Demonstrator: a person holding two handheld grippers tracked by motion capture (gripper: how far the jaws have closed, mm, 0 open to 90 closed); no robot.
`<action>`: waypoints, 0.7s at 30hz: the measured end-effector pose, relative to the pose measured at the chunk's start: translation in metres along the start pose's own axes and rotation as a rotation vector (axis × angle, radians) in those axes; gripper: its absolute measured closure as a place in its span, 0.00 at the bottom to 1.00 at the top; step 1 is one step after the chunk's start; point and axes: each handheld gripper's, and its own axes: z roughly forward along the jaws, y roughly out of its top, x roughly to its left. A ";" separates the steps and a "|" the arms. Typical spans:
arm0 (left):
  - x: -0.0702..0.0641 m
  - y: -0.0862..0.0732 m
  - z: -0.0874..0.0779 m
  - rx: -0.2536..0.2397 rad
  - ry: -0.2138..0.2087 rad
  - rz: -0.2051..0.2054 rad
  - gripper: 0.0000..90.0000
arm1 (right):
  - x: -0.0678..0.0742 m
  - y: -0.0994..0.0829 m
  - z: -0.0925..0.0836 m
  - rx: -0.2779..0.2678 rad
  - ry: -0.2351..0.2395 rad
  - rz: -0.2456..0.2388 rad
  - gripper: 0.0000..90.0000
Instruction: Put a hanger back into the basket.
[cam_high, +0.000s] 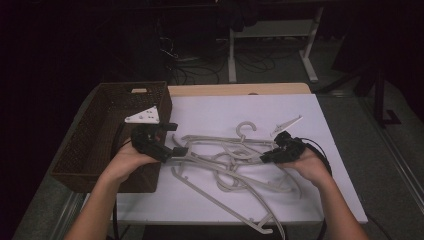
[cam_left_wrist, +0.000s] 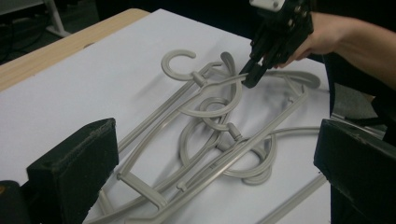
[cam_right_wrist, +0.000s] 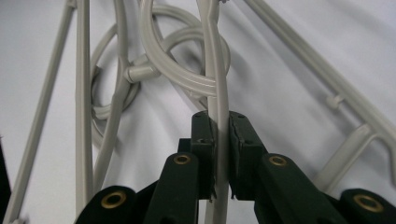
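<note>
Right gripper (cam_right_wrist: 218, 140) clamped on a grey hanger bar (cam_right_wrist: 215, 60), bar running lengthwise between jaws, tangled hanger pile (cam_high: 235, 162) mid-tabletop toward near edge, left gripper (cam_high: 172, 145) jaws wide apart, beside basket (cam_high: 100, 135).

The high view was dim, with the room beyond the table (cam_high: 320, 190) nearly black and the white surface rendered a muted grey. Light fell from above, so the hangers (cam_left_wrist: 219, 135) cast soft shadows on the sheet. In the left gripper view, the near pads (cam_left_wrist: 74, 168) were out of focus.
</note>
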 end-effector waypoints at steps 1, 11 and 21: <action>-0.001 0.002 0.005 0.007 -0.002 0.008 0.00 | -0.001 0.002 -0.002 -0.002 0.007 -0.010 0.90; -0.004 0.008 0.055 0.125 -0.009 0.060 0.08 | 0.001 0.015 -0.014 0.034 0.083 -0.115 0.90; -0.003 -0.004 0.083 0.302 0.054 0.163 0.23 | 0.005 0.015 -0.015 0.034 0.140 -0.148 0.90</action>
